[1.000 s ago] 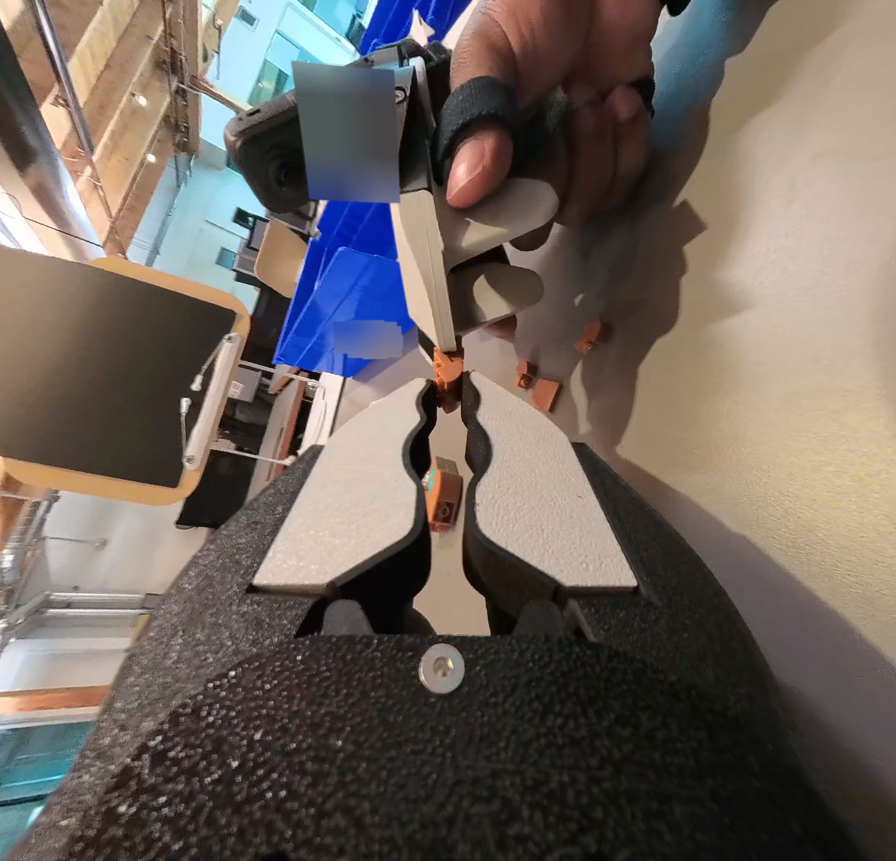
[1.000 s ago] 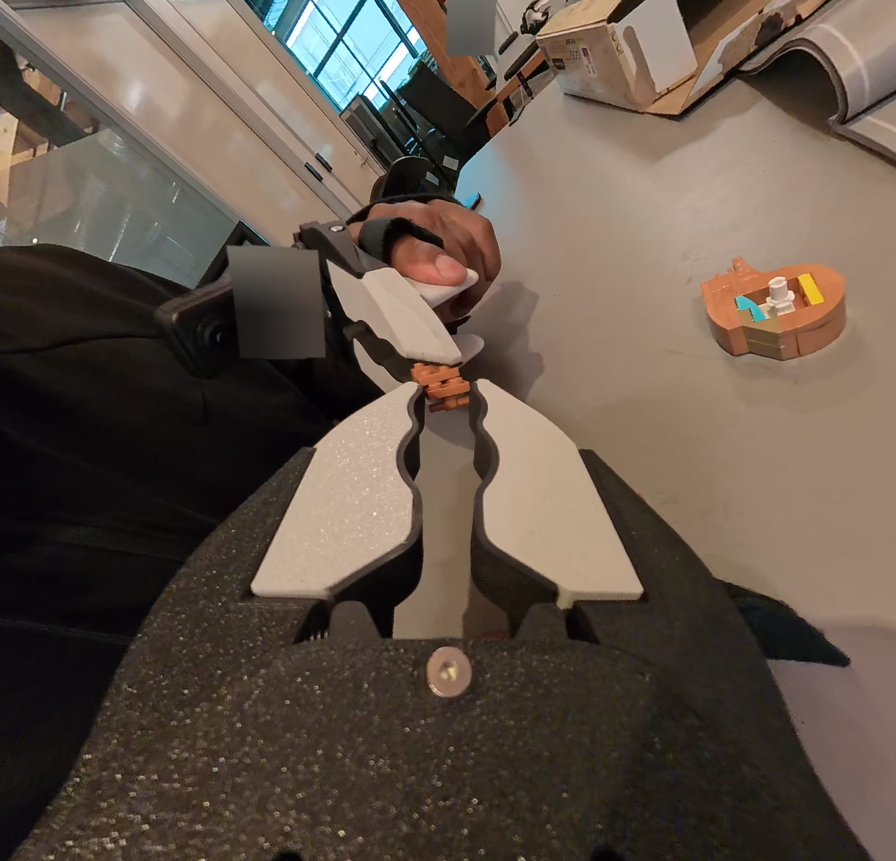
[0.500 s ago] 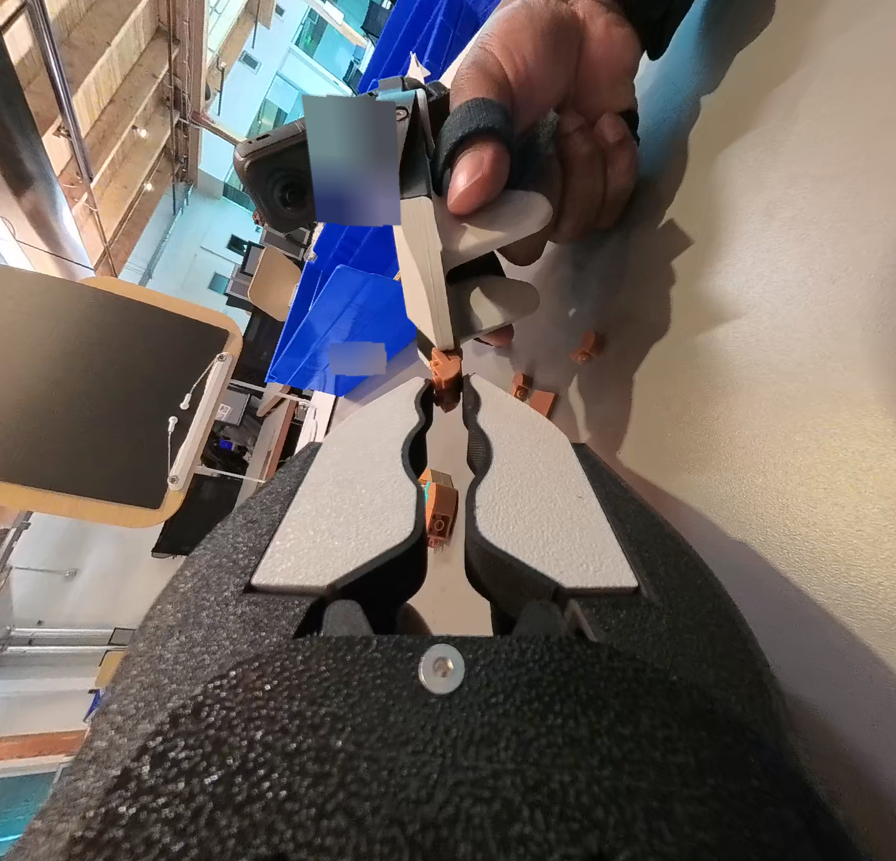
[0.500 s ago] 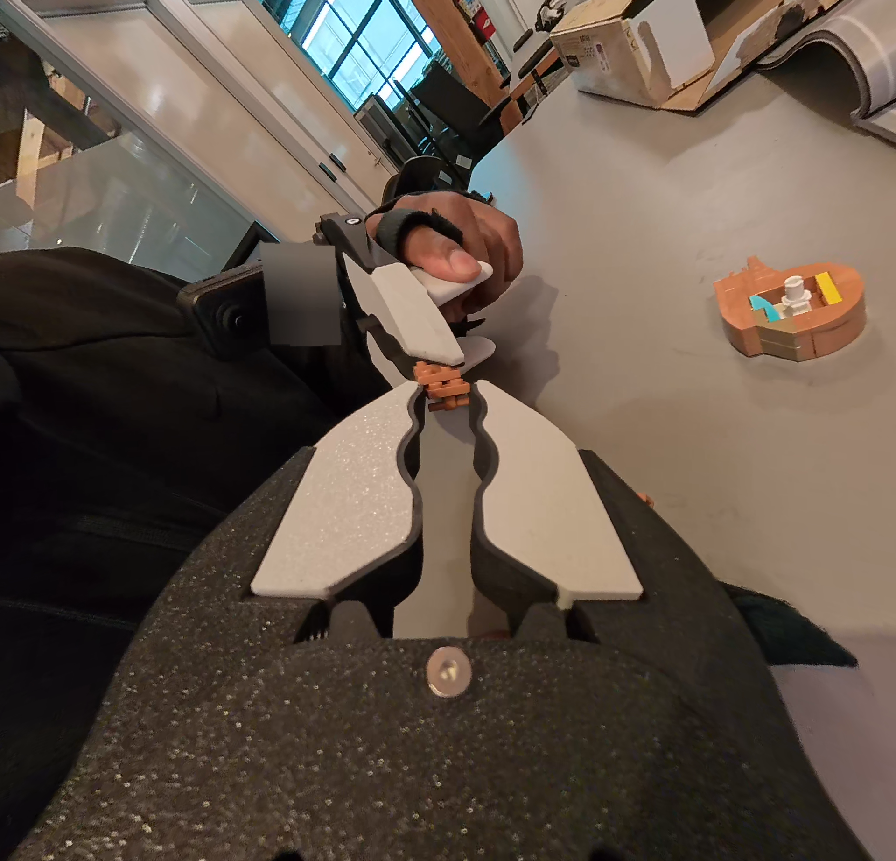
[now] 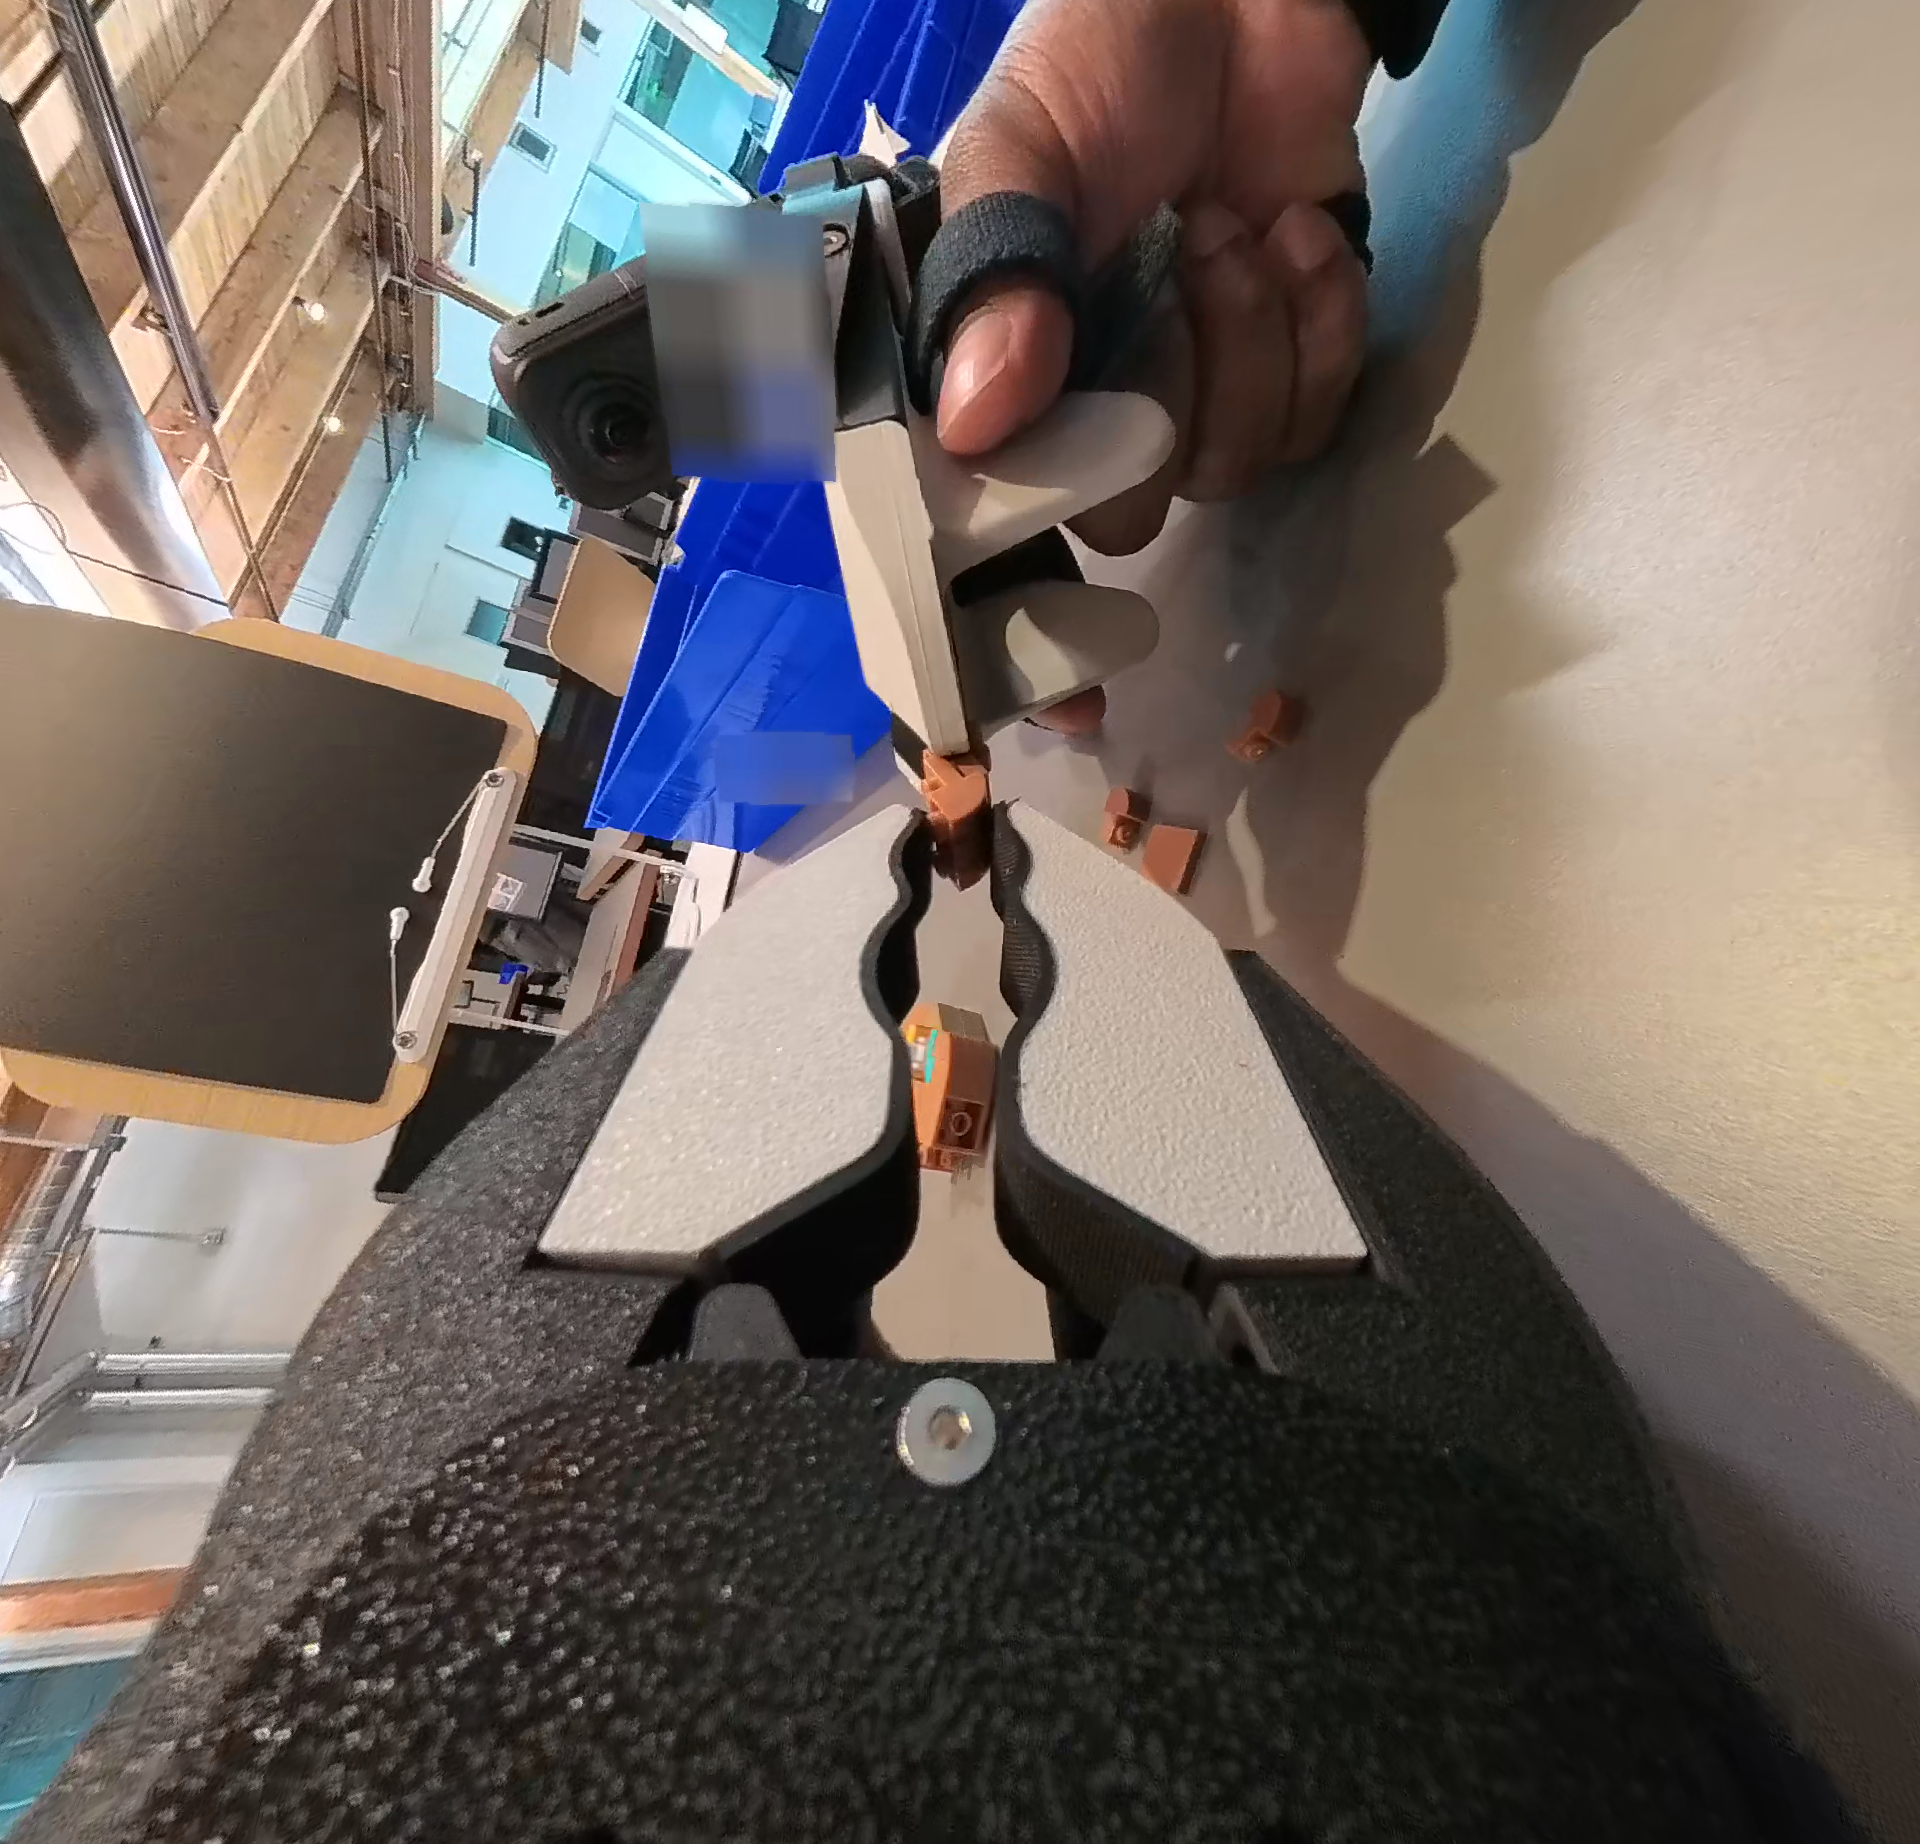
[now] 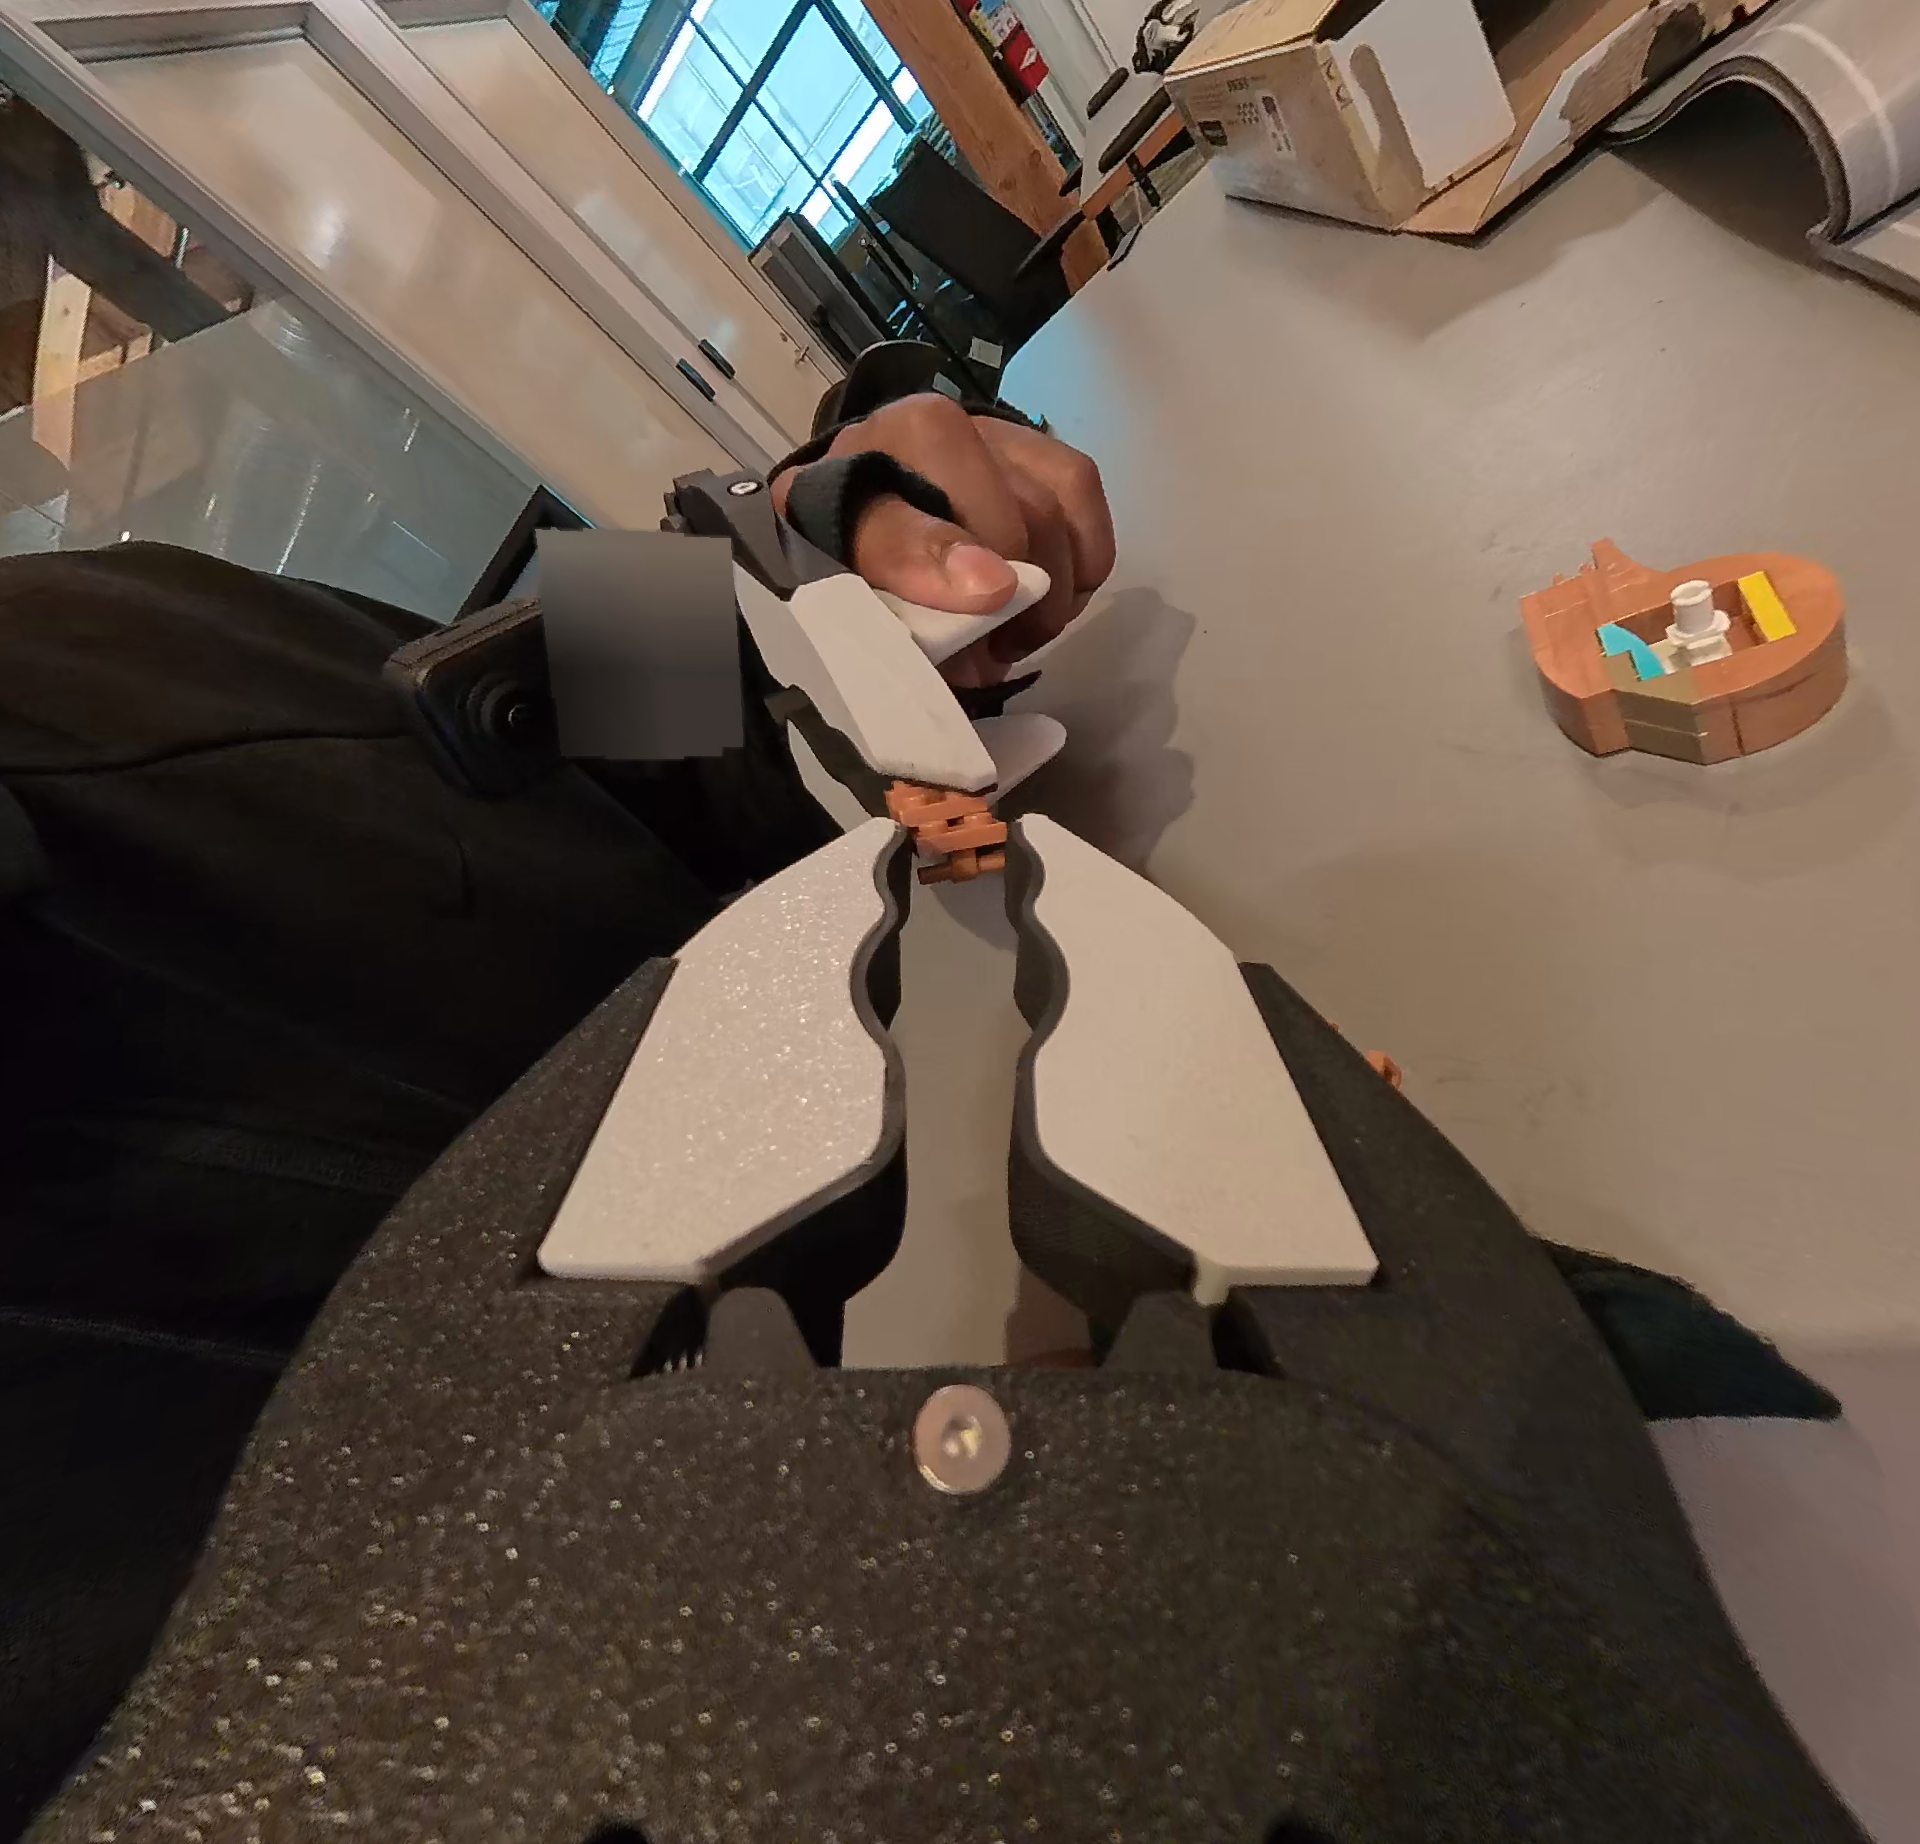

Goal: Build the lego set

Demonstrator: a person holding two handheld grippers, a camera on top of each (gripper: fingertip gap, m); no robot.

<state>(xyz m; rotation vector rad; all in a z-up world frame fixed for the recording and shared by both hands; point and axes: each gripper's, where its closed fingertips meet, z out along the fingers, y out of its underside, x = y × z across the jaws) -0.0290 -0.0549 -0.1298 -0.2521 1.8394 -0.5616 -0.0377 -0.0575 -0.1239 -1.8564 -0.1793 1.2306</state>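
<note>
My left gripper (image 5: 958,844) and my right gripper (image 6: 956,849) meet tip to tip above the grey table (image 6: 1455,963). Both are shut on one small cluster of brown bricks (image 5: 954,802), each from its own side. In the right wrist view the cluster (image 6: 951,826) shows stacked plates with a thin bar at its near end. A hand (image 5: 1164,184) holds the right gripper, which comes down from above in the left wrist view. A hand (image 6: 987,527) holds the left gripper in the right wrist view.
A brown boat-shaped brick model (image 6: 1683,662) with white, yellow and teal parts sits on the table to the right; it shows between the left fingers (image 5: 951,1088). Three loose brown bricks (image 5: 1174,854) lie nearby. Blue bins (image 5: 748,672), a cardboard box (image 6: 1340,101) and an open booklet (image 6: 1766,132) stand farther off. The grippers are tip to tip, or close to it.
Both grippers stay shut on the brown brick cluster. The pair has tilted and drifted slightly over the table; the grasp itself looks the same.
</note>
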